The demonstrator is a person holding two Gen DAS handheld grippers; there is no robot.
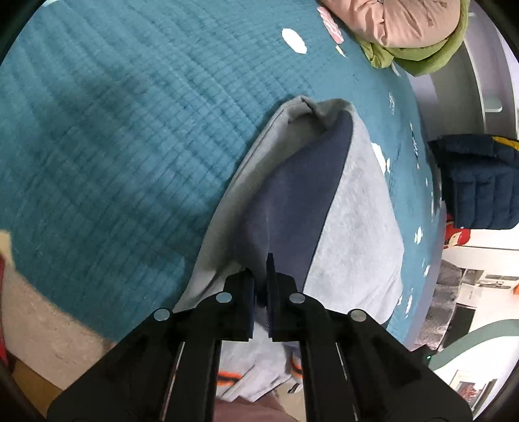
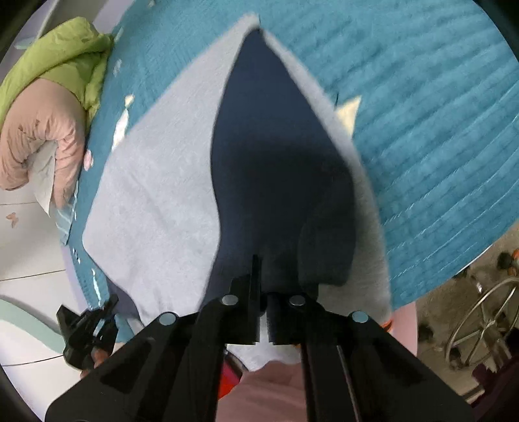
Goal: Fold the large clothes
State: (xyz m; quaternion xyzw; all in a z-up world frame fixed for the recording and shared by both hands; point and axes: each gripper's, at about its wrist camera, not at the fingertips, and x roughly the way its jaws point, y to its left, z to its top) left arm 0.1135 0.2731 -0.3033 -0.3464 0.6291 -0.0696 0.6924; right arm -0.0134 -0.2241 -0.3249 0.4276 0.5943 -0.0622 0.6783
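Note:
A large garment, light grey with a navy blue panel point(image 1: 292, 201), lies stretched over a teal quilted bed cover point(image 1: 113, 130). My left gripper point(image 1: 261, 276) is shut on the garment's near edge where navy meets grey. In the right wrist view the same garment point(image 2: 155, 201) fans out from my right gripper point(image 2: 264, 279), which is shut on its navy part point(image 2: 279, 162) and lifts it. The left gripper also shows in the right wrist view point(image 2: 87, 331) at the lower left, by the garment's other near corner.
A pile of pink and green padded clothes point(image 1: 405, 29) sits at the bed's far corner, and shows in the right wrist view point(image 2: 48, 97). A navy padded jacket point(image 1: 480, 181) hangs beside the bed. A metal wire frame point(image 2: 483, 324) stands on the floor.

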